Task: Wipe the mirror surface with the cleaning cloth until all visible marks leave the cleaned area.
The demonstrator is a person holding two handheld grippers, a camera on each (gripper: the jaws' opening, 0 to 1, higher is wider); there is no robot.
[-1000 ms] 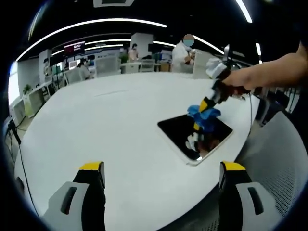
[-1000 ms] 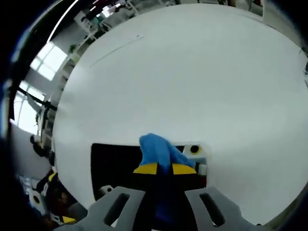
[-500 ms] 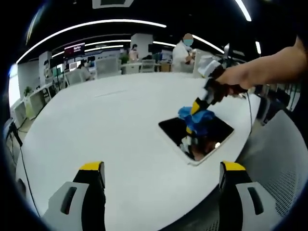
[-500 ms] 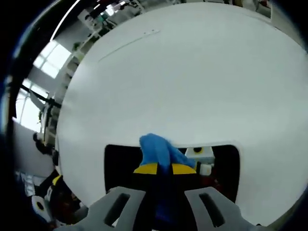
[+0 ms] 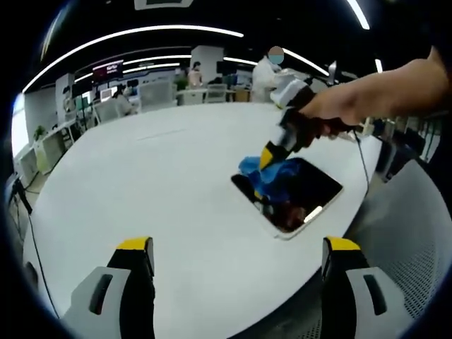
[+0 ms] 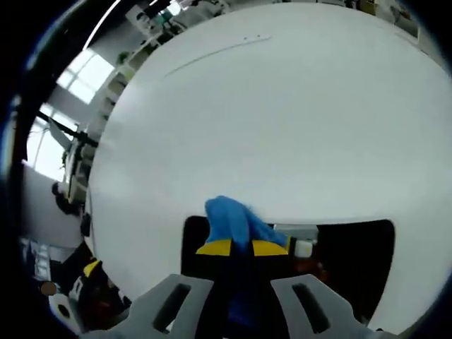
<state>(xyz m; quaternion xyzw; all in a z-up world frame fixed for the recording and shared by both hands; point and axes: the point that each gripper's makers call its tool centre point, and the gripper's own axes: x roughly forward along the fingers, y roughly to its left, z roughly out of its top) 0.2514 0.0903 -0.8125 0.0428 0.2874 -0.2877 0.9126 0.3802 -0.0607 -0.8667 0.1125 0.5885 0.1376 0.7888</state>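
A flat rectangular mirror [image 5: 304, 194] with a dark reflecting face lies on the white round table [image 5: 155, 176], near its right edge. My right gripper [image 5: 267, 157] is shut on a blue cleaning cloth [image 5: 265, 175] and presses it onto the mirror's left end. In the right gripper view the cloth [image 6: 232, 220] bulges out past the yellow-tipped fingers [image 6: 214, 248], with the mirror [image 6: 349, 254] stretching off to the right. My left gripper [image 5: 236, 247] stands open over the table's near side, well short of the mirror, holding nothing.
The table's rim [image 5: 332, 240] runs just beyond the mirror, with a grey perforated chair [image 5: 417, 240] past it. A person's hand [image 5: 332, 116] holds the right gripper. Desks, chairs and people [image 5: 272, 70] stand in the office behind.
My right gripper has dragged the cloth across the mirror from its far right part to its left end. The left gripper has stayed still.
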